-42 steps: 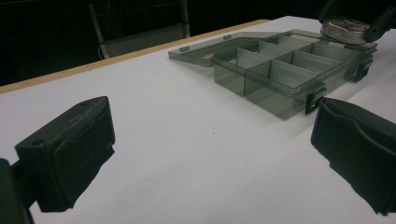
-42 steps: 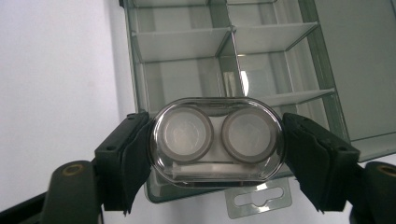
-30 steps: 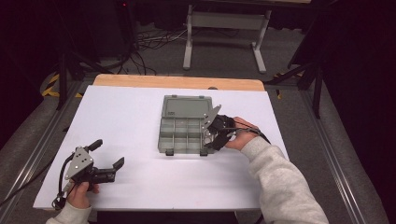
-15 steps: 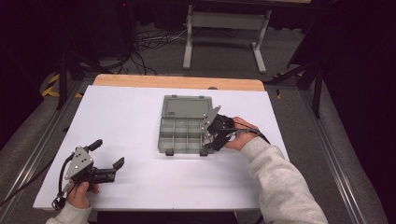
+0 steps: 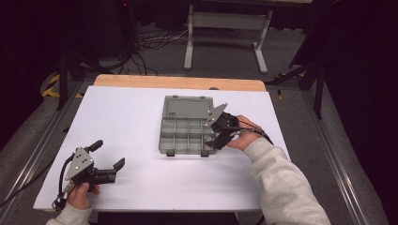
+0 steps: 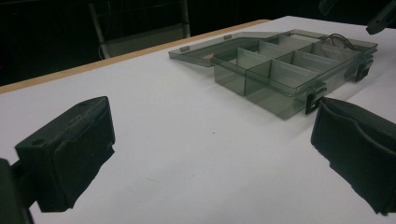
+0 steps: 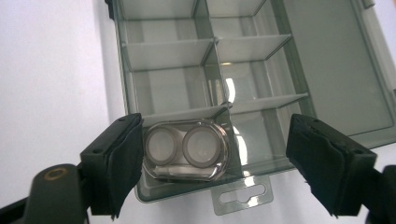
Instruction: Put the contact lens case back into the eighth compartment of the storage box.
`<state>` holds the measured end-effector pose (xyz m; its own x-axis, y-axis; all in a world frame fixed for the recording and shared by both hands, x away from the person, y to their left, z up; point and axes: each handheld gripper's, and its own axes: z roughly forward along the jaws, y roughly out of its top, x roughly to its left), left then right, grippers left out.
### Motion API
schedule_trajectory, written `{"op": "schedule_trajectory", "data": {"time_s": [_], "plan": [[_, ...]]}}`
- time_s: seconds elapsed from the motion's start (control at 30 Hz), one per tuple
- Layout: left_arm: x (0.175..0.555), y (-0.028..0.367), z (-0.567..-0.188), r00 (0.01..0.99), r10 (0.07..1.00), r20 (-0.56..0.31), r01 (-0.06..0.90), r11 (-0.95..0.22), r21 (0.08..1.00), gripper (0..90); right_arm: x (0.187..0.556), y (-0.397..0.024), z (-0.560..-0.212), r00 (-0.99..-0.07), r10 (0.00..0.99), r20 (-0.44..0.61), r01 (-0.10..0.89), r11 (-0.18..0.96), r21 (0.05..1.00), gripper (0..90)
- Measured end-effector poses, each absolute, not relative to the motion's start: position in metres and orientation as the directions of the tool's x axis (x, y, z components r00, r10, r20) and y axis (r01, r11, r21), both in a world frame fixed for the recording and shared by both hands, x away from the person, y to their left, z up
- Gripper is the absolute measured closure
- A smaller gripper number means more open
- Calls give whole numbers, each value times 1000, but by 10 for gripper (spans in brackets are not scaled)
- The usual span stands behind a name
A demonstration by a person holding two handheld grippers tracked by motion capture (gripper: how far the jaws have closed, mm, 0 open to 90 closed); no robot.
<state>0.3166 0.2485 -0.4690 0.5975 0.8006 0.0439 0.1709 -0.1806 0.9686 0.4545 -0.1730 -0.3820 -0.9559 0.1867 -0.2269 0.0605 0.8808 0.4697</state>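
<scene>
A clear grey compartment box (image 5: 184, 149) lies open mid-table, its lid (image 5: 187, 107) flat behind it. My right gripper (image 5: 219, 131) hangs over the box's right end. In the right gripper view a small clear case with two round wells (image 7: 184, 149) lies in an end compartment of the box (image 7: 168, 46). It sits between the right gripper's (image 7: 219, 158) jaws, which have just been opening: one pad is beside it, the other stands well off. My left gripper (image 5: 108, 153) rests at the table's front left, open with nothing in it (image 6: 210, 154), and faces the box (image 6: 280, 79).
The white table top (image 5: 131, 117) has a wooden strip (image 5: 178, 82) along its far edge. Beyond it are a metal stand (image 5: 225, 42) and cables on the floor. The box's other compartments look bare.
The right gripper's jaws look slightly wider apart over the box's right end. Both hands and the box have stayed where they were.
</scene>
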Motion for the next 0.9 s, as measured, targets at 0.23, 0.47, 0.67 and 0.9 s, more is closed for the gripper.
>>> {"op": "schedule_trajectory", "data": {"time_s": [0.23, 0.47, 0.67, 0.9], "plan": [[317, 249, -469, 597, 801, 45, 171, -182, 968, 4, 451, -175, -374, -950, 209, -234, 64, 858, 509, 166], [317, 249, -469, 596, 802, 45, 174, -183, 968, 3, 445, -175, -363, -938, 254, -234, 82, 822, 564, 52], [317, 249, -469, 596, 802, 44, 172, -181, 968, 4, 434, -176, -351, -934, 270, -235, 70, 782, 620, 13], [317, 249, -469, 596, 802, 45, 172, -183, 968, 4, 421, -178, -343, -931, 266, -250, 44, 761, 648, 4]]}}
